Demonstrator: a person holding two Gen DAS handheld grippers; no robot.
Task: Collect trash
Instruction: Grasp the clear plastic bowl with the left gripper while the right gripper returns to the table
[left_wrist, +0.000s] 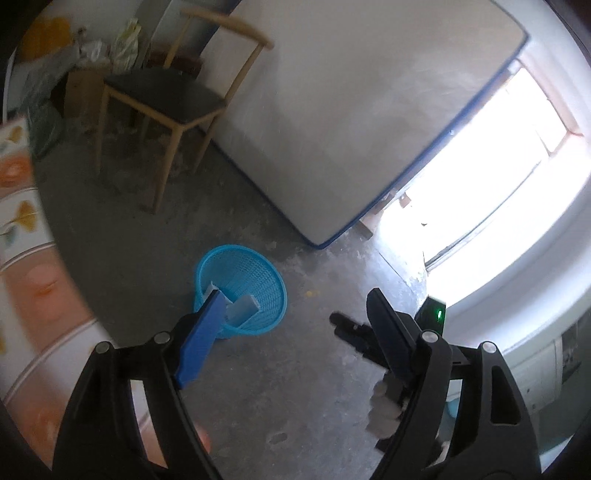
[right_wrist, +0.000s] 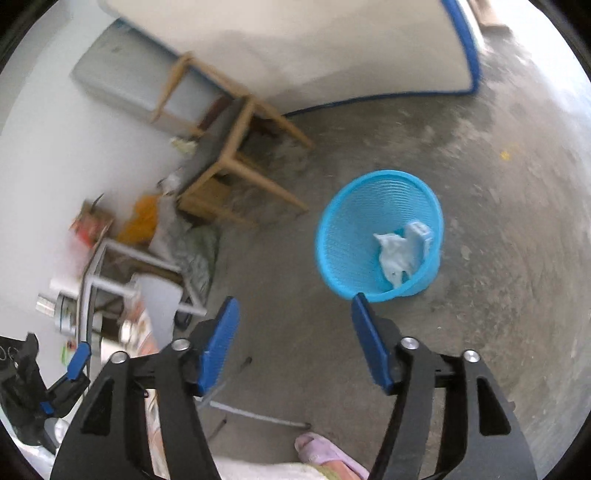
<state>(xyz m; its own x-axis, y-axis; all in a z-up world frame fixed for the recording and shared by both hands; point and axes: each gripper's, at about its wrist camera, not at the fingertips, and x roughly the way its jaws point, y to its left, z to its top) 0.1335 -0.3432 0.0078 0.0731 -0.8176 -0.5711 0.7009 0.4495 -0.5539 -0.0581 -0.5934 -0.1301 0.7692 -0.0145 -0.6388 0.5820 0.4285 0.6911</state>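
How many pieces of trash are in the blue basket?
2: a crumpled white piece low in the blue basket, and a pale boxy piece beside it against the wall. More may be hidden.

Both hand-held grippers open, pointing downward

The left hand-held gripper (left_wrist: 291, 306) holds its blue fingers (left_wrist: 201, 341) wide apart with nothing between them. The right hand-held gripper (right_wrist: 295, 317) also stands open and empty, tilted down toward the floor. A gloved hand (left_wrist: 384, 410) grips its handle.
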